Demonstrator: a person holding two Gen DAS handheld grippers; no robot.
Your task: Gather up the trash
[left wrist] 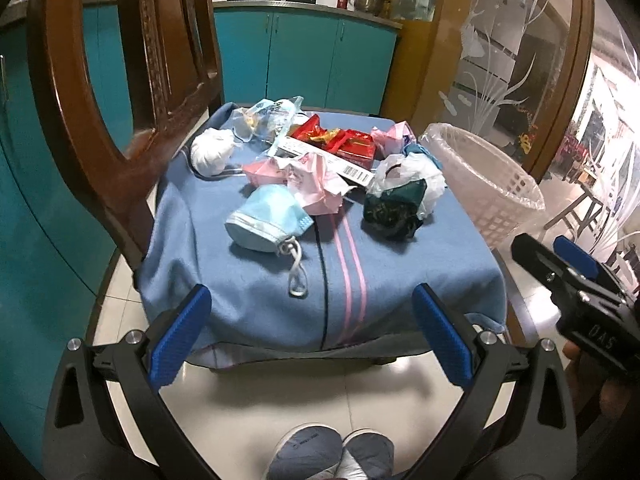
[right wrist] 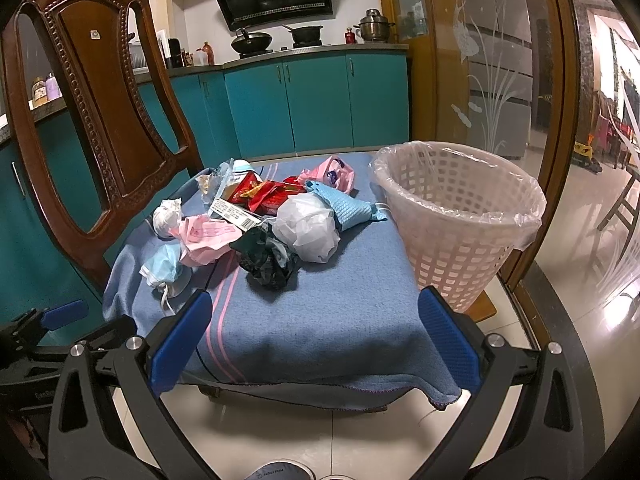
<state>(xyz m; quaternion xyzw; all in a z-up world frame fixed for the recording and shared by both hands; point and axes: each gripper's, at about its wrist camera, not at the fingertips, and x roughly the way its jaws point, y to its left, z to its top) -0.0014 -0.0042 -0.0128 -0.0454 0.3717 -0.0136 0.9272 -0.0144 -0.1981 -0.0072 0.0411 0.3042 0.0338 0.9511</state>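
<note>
- Left wrist view: the left gripper (left wrist: 312, 336) hangs short of the chair, jaws spread wide and holding nothing. The trash sits piled on the blue blanket (left wrist: 400, 264). Nearest is a blue face mask (left wrist: 268, 220), long axis running left to right, its ear loop trailing toward the camera. Behind it lie crumpled pink paper (left wrist: 316, 184), a dark green wad (left wrist: 394, 208) and red wrappers (left wrist: 340, 140). The right gripper (left wrist: 560, 256) shows at the right edge, jaws parted.
- Right wrist view: the right gripper (right wrist: 316, 340), jaws wide apart and empty, faces the same pile. The lined white basket (right wrist: 460, 216) stands upright just right of the trash, mouth up.
</note>
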